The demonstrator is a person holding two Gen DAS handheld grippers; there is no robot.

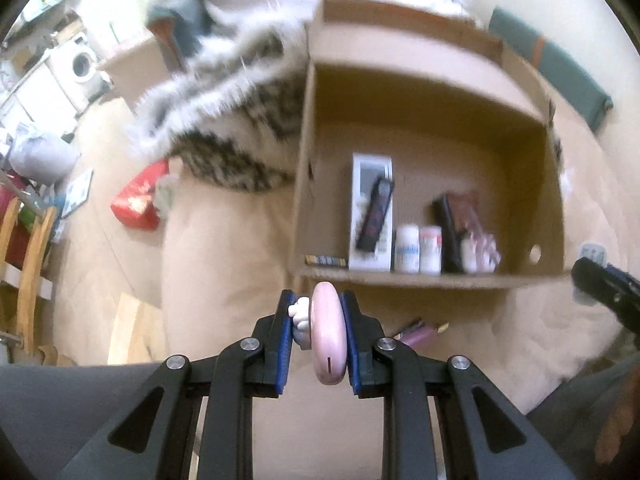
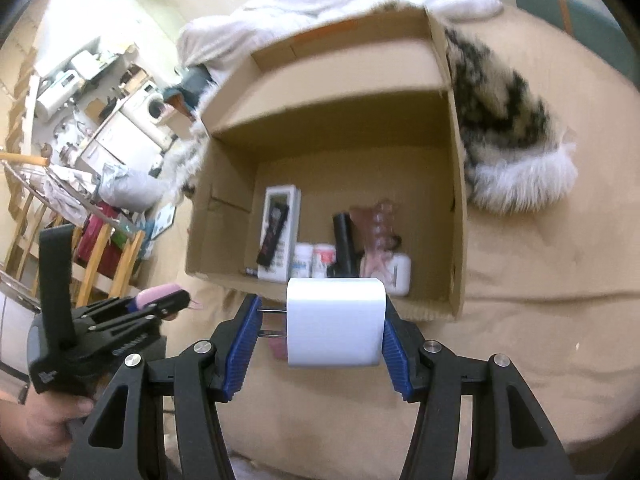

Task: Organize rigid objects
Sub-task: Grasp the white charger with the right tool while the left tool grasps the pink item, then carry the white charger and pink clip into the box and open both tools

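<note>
Your left claw [image 1: 316,334] is clamped nearly closed on a flat pink oval gadget [image 1: 328,336], held on edge between the blue pads, with a small white figure [image 1: 300,316] stuck to its side against the left pad. Your right claw [image 2: 320,330] stands about half open and grips a white charger block [image 2: 335,322]: the right pad presses its side, while its two metal prongs [image 2: 272,322] reach to the left pad. At 12 o'clock from both claws an open cardboard box [image 1: 424,280] sits on the beige bed [image 2: 540,320]. Inside, along the near wall, are a white flat package [image 1: 370,216] with a dark stick across it, two white bottles [image 1: 418,250] and a black item [image 1: 448,236]. A purple object [image 1: 418,334] lies on the bed just outside the box, at 1 o'clock from your left claw. A fluffy patterned blanket [image 2: 504,120] lies against the box
</note>
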